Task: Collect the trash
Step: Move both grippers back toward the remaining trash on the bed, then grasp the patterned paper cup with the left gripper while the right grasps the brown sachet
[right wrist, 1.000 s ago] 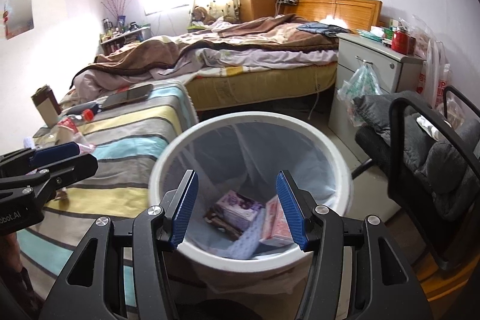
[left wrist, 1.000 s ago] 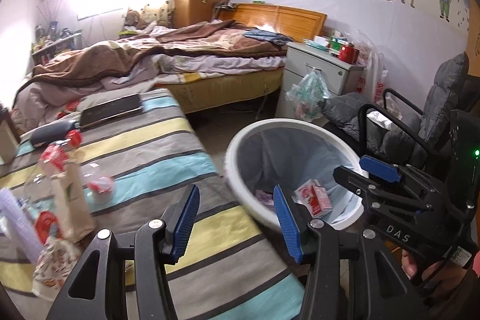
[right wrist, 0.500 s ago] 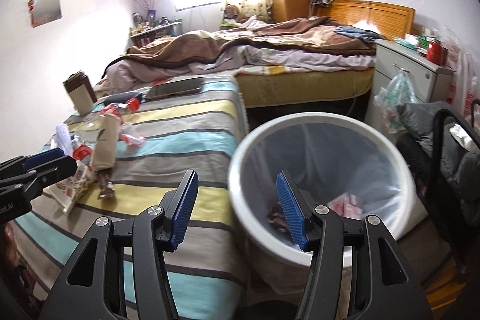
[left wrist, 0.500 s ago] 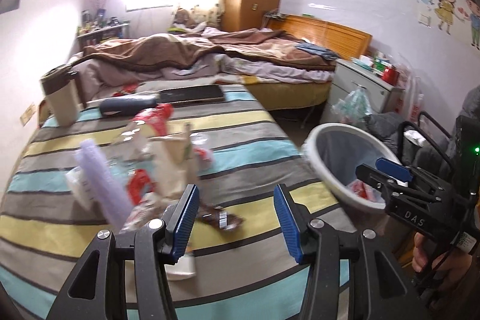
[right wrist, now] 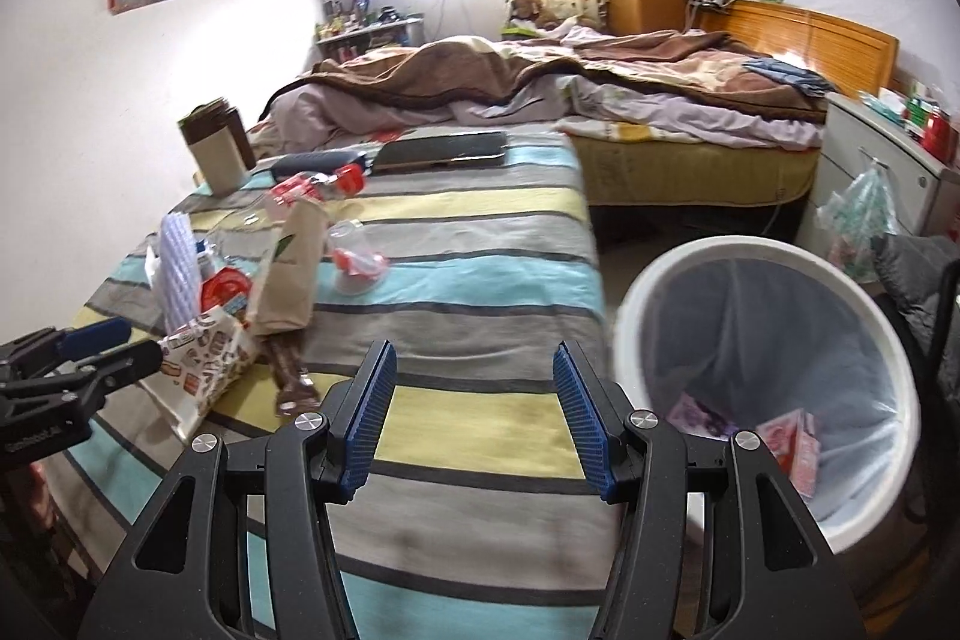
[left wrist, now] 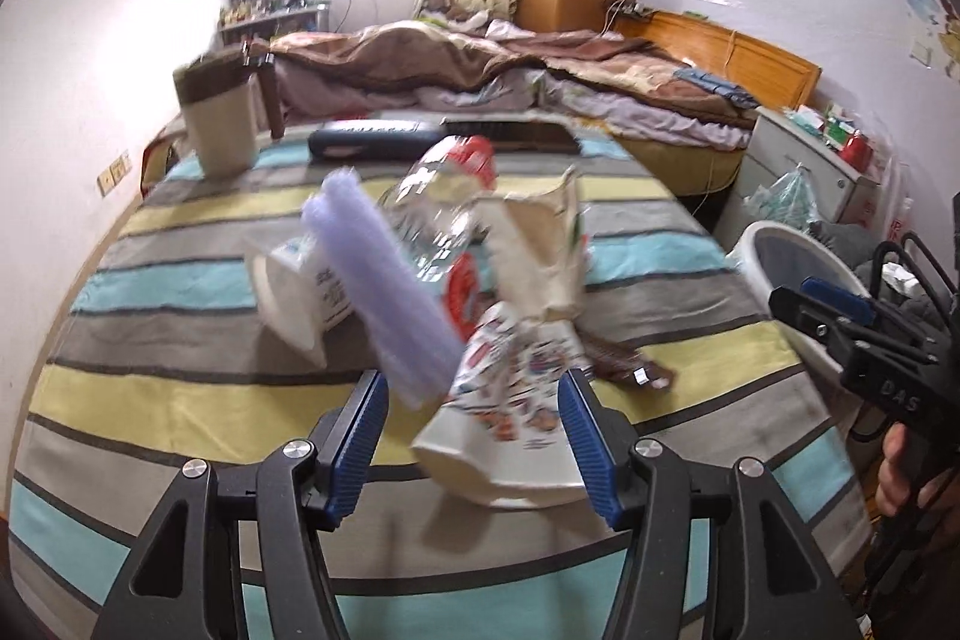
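1. Left wrist view: the left gripper [left wrist: 471, 430] has its blue pads spread, and its jaws have just been opening wider. The printed snack wrapper [left wrist: 510, 406] lies between them, but neither pad presses on it yet.
2. Just beyond the wrapper, the rest of the trash sits in one heap on the striped bedspread [left wrist: 180, 400]: a lilac ribbed tube [left wrist: 384, 286] leaning across the pile, a crumpled beige paper bag [left wrist: 540, 256], a clear plastic bottle with a red label [left wrist: 444, 202], a white cup on its side [left wrist: 294, 292] and a brown foil wrapper [left wrist: 624, 364].
3. Right wrist view: the right gripper [right wrist: 474, 418] is also spread and empty, over bare bedspread between the heap and the white bin [right wrist: 768, 256].
4. The bin stands on the floor beside the bed, lined with a bag, with a few cartons already at the bottom.
5. Risks, as I judge them: the wrapper is thin and slick, so closing on it may pinch only a fold and let it slide out on the way to the bin.
6. The tube rests against the wrapper; lifting could drag it along or roll it off the bed.
7. The soft bedding may get caught between the pads if they close too low.
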`<state>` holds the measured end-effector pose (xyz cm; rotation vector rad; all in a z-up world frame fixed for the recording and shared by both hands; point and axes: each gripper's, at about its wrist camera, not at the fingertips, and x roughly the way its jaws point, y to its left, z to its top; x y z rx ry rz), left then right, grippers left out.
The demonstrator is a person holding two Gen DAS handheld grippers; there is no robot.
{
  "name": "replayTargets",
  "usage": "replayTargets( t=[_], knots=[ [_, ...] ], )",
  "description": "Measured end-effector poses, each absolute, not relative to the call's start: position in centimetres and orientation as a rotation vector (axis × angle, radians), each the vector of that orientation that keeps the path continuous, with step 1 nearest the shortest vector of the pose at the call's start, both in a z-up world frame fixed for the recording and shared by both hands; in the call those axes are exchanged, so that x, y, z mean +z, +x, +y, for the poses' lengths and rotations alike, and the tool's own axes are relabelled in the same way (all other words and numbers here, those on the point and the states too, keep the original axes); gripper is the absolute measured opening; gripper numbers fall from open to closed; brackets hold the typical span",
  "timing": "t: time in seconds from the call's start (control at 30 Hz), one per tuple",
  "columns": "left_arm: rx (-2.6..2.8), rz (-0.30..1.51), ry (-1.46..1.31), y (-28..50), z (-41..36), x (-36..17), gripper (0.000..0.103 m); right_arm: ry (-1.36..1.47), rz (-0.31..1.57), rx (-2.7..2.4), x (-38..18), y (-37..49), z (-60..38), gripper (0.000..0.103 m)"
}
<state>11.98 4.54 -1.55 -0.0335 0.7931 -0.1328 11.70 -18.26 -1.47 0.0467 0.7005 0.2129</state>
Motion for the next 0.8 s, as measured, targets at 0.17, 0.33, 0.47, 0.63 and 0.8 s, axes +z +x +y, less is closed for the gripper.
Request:
replayTargets(
  t=[0.17, 0.33, 0.47, 0.63, 0.8],
  knots=[
    [-0.185, 0.849, -0.079, 13.2, 5.6, -3.3, 0.059, 0.018, 0.728, 0.261, -2.0, 12.1, -16.4, 0.056],
    [-0.211, 0.868, -0.09, 14.0, 5.5, -4.1, 0.059, 0.0, 0.763, 0.291, -2.5, 12.4, -15.4, 0.056],
    [-0.224, 0.889, -0.103, 14.9, 5.3, -4.6, 0.058, -0.009, 0.773, 0.291, -2.5, 12.6, -14.8, 0.056],
    [-0.249, 0.891, -0.135, 15.2, 5.2, -4.7, 0.053, -0.013, 0.78, 0.284, -2.5, 12.9, -14.5, 0.056],
    [-0.273, 0.879, -0.163, 14.7, 5.6, -4.5, 0.026, -0.019, 0.787, 0.297, -2.6, 12.9, -13.9, 0.056]
  ],
)
